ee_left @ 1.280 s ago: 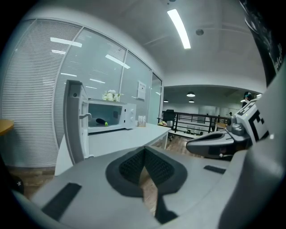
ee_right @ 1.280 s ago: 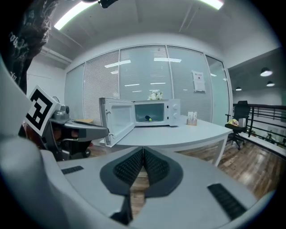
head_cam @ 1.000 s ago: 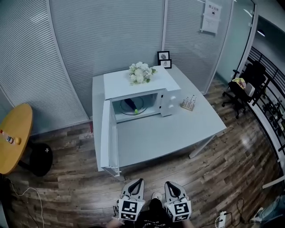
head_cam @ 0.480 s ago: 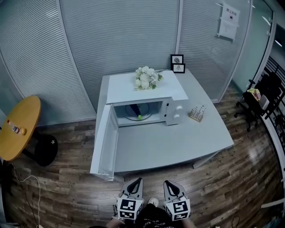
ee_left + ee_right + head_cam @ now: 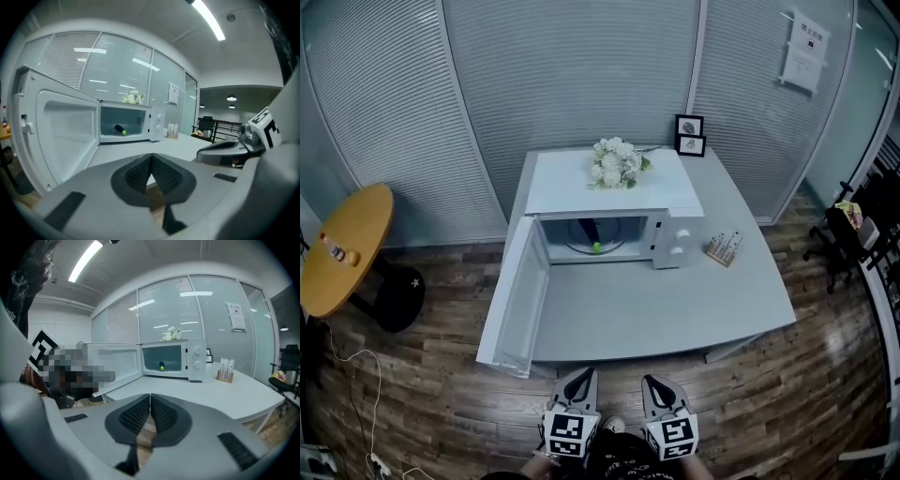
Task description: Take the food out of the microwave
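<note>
Both grippers, the left gripper (image 5: 578, 380) and the right gripper (image 5: 655, 382), hang pinched shut and empty well short of the microwave (image 5: 677, 240) on the grey table (image 5: 694, 314), its door (image 5: 514, 302) swung wide to its left. Inside the microwave, on the turntable (image 5: 574, 248), lies the food (image 5: 593, 239): a small dark oblong with a yellow-green end, too small to name. It looks light and smooth, likely to roll if nudged; a gentle pinch across its dark middle, jaws opened first, seems the safest hold, rather than at the rounded green tip, which could slip
</note>
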A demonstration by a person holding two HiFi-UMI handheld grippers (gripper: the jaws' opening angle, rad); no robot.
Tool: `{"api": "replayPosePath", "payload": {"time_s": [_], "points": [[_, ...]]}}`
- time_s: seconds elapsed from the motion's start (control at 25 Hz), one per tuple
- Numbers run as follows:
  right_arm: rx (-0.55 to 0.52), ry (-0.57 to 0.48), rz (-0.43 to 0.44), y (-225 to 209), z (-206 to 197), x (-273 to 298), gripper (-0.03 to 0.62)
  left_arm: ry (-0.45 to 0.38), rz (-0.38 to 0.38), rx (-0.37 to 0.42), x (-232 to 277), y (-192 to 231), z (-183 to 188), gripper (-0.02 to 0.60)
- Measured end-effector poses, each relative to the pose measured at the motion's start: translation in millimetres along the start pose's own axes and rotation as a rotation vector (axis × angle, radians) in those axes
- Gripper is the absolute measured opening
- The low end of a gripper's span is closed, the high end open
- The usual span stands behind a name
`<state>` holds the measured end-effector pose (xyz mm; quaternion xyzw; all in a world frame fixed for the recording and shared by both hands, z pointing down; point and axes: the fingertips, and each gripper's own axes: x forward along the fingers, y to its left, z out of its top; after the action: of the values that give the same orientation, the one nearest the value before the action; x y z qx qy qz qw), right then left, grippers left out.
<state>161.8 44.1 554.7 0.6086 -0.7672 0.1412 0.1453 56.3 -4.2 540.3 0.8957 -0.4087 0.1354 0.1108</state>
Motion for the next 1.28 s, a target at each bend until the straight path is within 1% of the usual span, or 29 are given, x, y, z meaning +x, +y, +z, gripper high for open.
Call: {"api": "replayPosePath", "payload": {"time_s": [0.16,0.28,0.56,0.8,1.0,1.28], "points": [[-0.007,0.017,0.015,-1,3,9,0.005,0.003,-0.011,0.002,11,6,5,0.008],[-0.003,0.019,0.023,-6,6,21,0.005,0.001,0.004,-0.006,23,19,7,0.008],[0.023,0.013,0.001,-29,25,58,0.005,-0.008,0.015,0.003,57,45,23,0.008],[0.037,0.023,-0.014,-44,41,93,0.005,-0.008,0.001,0.004,86,60,36,0.008],[0.069,0.028,-0.026,-55,51,121,0.005,-0.007,-0.005,0.004,107,73,43,0.008],[0.069,0.004,-0.029,-61,83,163,0.006,-0.014,-0.017,0.034,125,89,61,0.008]]}}
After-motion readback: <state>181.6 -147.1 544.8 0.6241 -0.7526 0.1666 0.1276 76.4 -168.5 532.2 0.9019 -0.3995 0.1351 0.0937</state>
